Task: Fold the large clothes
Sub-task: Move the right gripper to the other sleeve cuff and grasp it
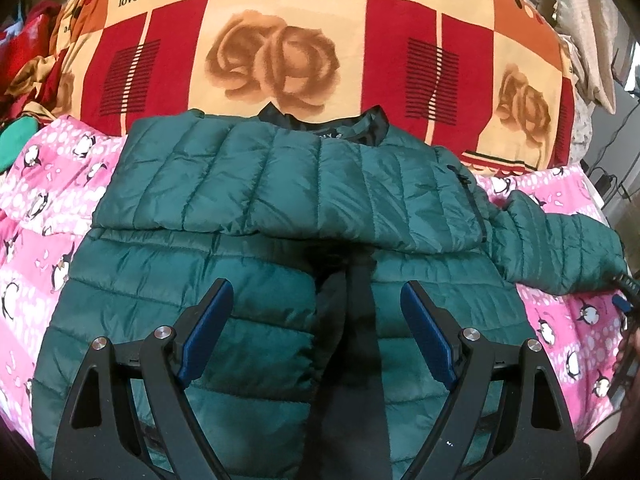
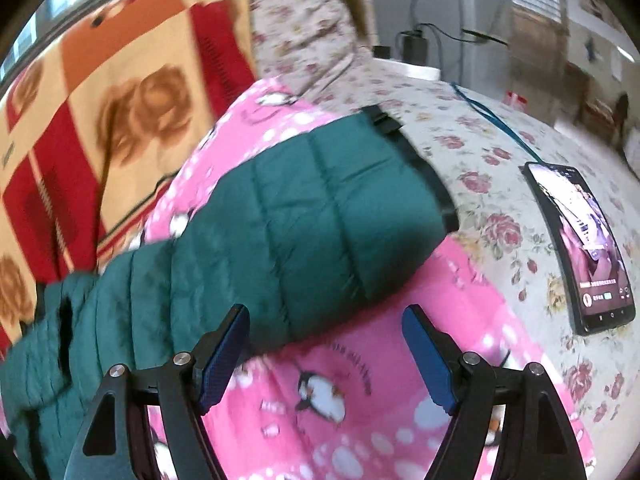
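Left wrist view gives me the whole jacket (image 1: 280, 200): green quilted puffer, spread on the pink penguin blanket (image 1: 36, 216) on the bed, collar away from me. One sleeve is folded across the chest; the other sleeve (image 1: 560, 248) trails off the jacket's right side. A dark zip strip runs down the middle, between my left tongs (image 1: 316, 328). Those tongs are apart, hovering over the jacket's lower half, nothing between the blue pads.

Right wrist view shows what the left cannot: a phone (image 2: 580, 248) with its screen lit, lying on a floral sheet (image 2: 480, 152) beyond the sleeve's cuff, apart from it. A blue cable (image 2: 496, 124) runs behind the phone. This view is smeared with motion blur. Right tongs (image 2: 326, 356) are apart, empty, over pink blanket just beside the sleeve.

The rose blanket (image 1: 280, 40) lies behind the jacket's collar. The hem is cut off by the left tongs' frame. The collar label is too small to read. In the left view, the sleeve's cuff runs out at the picture's edge.
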